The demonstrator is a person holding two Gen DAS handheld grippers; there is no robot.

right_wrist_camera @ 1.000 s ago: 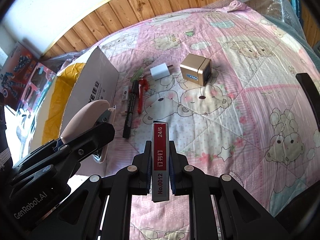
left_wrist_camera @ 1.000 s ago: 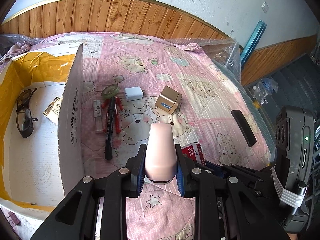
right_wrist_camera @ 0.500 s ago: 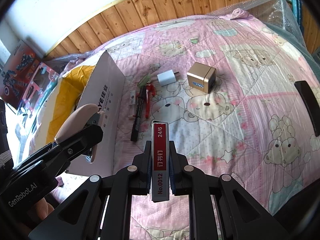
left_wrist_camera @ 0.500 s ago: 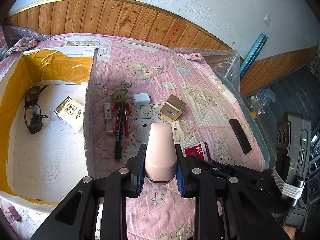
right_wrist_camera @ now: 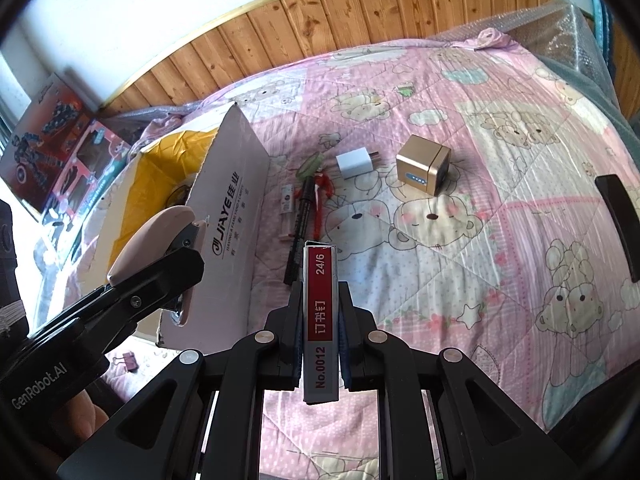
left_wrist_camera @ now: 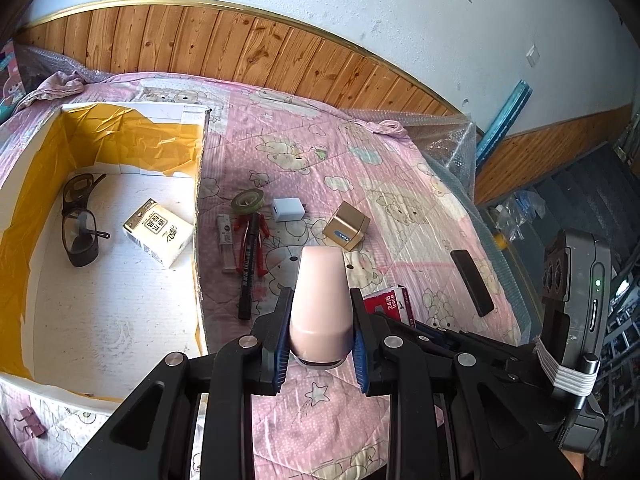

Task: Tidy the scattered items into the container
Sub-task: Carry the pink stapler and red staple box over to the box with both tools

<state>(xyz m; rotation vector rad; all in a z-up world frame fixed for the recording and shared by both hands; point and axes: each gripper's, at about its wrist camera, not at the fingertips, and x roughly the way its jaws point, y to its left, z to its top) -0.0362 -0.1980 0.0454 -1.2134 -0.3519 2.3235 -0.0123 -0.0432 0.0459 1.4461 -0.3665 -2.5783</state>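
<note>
Bedside box [right_wrist_camera: 236, 196] reads "JiAYE" — staple box [right_wrist_camera: 321, 316] "No.0012", "24/6".

Your way into the cardboard box [left_wrist_camera: 200, 216] is open from above. Its upright right wall stands between its white floor and the quilt [left_wrist_camera: 400, 208]. Inside, glasses [left_wrist_camera: 80, 228] and a tissue pack [left_wrist_camera: 158, 232] lie toward the far end; its near floor is bare.

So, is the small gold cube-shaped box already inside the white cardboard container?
No, the small gold cube-shaped box lies on the pink quilt, outside the white cardboard container.

Pink quilted bed [left_wrist_camera: 400, 208], box [left_wrist_camera: 100, 320], clutter
</note>
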